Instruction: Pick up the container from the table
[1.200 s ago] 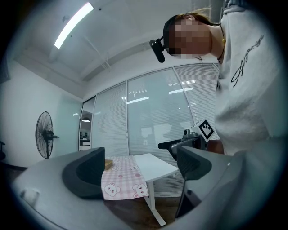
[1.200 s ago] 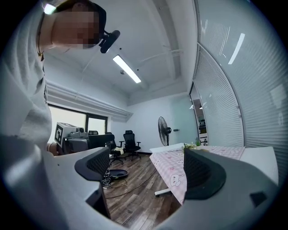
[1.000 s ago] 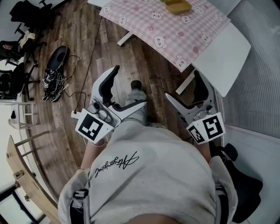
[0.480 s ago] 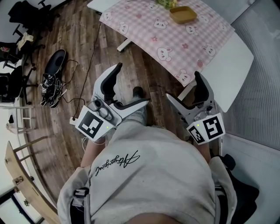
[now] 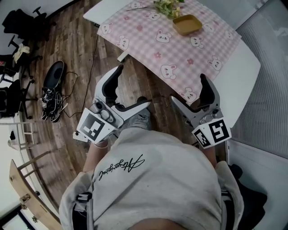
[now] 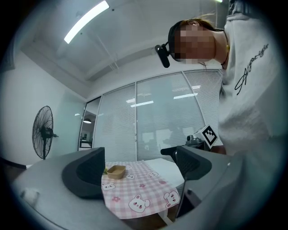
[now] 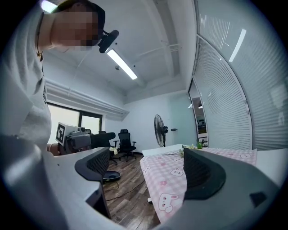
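1. Two grippers hover over the wooden floor [image 5: 72,49], short of the table's [image 5: 243,58] near edge. Both are held in front of the person's pale sweatshirt [image 5: 153,179].
2. Left gripper [image 5: 133,87]: the jaws stand wide apart with nothing gripped. Its own view shows only the distant tabletop through the gap.
3. Right gripper [image 5: 187,87]: the jaws are likewise spread wide and hold nothing. Floor and table edge show between them.
4. One shallow tan container [image 5: 186,24] sits on the far part of the pink checked cloth [image 5: 157,49], well apart from both grippers. In the left gripper view it shows small [image 6: 116,171], just beside the left-hand jaw.
5. Green sprigs [image 5: 166,6] lie just beside the container, on its far side.
6. Between grippers and container the cloth shows only its animal prints.
7. Off to the left, a dark oval thing [image 5: 56,72] with cables lies on the floor. Office chairs [image 5: 22,20] stand beyond it.
8. One standing fan [image 7: 159,130] is near the far wall.
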The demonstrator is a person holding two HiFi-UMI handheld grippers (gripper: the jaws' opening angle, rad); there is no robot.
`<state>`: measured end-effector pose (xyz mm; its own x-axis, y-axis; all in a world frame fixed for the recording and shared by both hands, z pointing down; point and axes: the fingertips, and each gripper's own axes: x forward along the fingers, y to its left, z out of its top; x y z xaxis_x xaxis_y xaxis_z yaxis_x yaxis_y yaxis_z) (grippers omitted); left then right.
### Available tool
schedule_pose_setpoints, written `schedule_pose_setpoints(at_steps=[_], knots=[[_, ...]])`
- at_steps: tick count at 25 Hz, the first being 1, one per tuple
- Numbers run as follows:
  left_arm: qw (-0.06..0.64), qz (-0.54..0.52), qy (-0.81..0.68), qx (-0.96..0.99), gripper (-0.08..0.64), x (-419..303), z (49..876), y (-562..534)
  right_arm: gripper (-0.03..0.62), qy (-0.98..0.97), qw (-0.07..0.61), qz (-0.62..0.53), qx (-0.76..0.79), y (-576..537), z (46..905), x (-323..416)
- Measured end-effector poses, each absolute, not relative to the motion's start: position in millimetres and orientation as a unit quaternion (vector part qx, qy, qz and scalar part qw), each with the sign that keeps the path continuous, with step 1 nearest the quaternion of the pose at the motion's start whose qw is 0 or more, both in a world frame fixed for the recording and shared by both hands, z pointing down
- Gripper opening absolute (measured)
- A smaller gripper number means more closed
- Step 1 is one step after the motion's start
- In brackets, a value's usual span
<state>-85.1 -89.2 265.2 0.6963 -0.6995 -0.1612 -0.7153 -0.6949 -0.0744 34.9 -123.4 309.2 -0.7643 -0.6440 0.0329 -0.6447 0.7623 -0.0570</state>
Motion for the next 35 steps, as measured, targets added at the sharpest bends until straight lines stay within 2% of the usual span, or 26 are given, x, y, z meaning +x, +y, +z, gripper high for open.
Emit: schedule_pose_setpoints(at_steps=[17,35], knots=[[0.049,0.037,0.337,-0.94,0.479,-106.9,268.5,-210.0,0.502,-0.922,0.009,0.037,0.386,-234.1,297.1,12.0],[0.051,0.037,0.267,-0.962,0.479,-115.1,262.1,-293.8,0.502,-0.888,0.004,0.038,0.458,-296.7,287.4,7.4]])
